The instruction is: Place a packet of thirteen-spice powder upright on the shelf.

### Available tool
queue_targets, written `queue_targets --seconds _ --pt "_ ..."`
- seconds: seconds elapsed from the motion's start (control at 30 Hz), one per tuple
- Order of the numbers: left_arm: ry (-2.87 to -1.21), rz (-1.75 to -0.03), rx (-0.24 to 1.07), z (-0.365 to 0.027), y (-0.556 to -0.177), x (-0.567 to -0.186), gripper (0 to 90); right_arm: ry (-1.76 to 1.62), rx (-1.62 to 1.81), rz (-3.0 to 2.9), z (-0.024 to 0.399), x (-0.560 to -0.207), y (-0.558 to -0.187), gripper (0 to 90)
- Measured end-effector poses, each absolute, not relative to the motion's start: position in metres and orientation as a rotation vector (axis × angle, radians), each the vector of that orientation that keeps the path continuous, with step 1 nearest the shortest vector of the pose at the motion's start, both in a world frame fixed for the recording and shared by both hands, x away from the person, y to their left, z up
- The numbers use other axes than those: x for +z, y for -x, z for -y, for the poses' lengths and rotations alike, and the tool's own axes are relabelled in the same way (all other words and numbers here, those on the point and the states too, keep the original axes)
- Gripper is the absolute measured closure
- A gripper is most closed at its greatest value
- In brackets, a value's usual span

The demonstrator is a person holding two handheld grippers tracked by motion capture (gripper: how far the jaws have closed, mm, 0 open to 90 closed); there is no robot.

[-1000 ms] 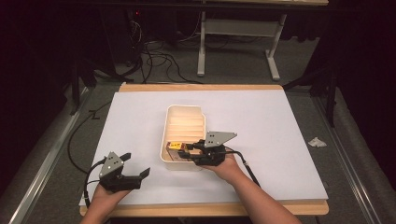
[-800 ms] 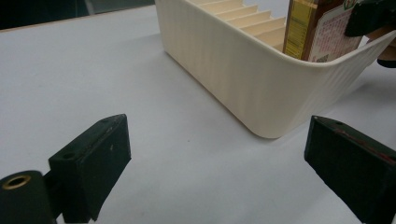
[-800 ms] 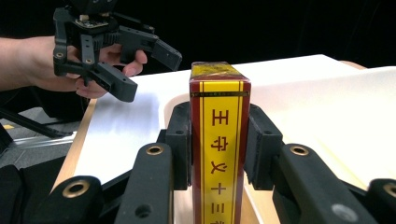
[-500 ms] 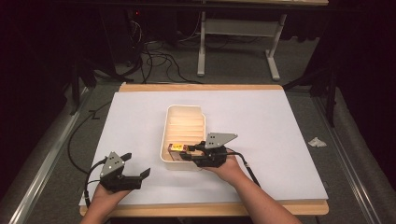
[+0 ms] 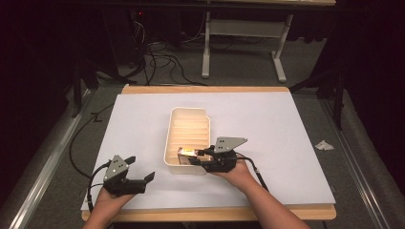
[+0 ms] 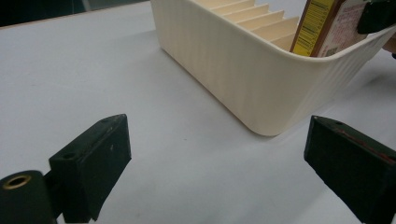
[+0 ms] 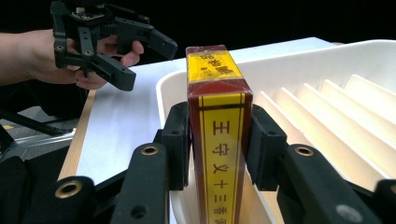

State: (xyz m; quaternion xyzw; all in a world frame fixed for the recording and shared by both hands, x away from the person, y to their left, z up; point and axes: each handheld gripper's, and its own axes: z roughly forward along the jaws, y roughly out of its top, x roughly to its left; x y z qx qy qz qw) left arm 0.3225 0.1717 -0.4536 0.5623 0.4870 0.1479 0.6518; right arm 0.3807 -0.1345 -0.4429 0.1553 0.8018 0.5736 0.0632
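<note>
The right gripper (image 7: 218, 140) pinched a red-and-yellow box (image 7: 219, 135) upright at the bin's (image 5: 187, 133) near end; its barcode (image 6: 316, 21) faced the left gripper (image 5: 138, 179), whose jaws were spread above the table (image 6: 93, 74).

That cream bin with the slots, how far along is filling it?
Hardly begun: the other slots of the cream bin look empty. In hand: the right gripper clamps a red and yellow box upright at the bin's near end, not yet let go. The left gripper waits open beside it. Nothing else to load is in sight.
</note>
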Motion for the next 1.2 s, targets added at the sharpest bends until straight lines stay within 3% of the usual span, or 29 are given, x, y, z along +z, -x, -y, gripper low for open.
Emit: queue_targets --seconds 1.2 --pt "-1.307 -1.095 0.33 -0.168 -0.323 -0.456 7.9 -0.484 1.786 -2.362 0.138 -0.432 -0.375 45.6"
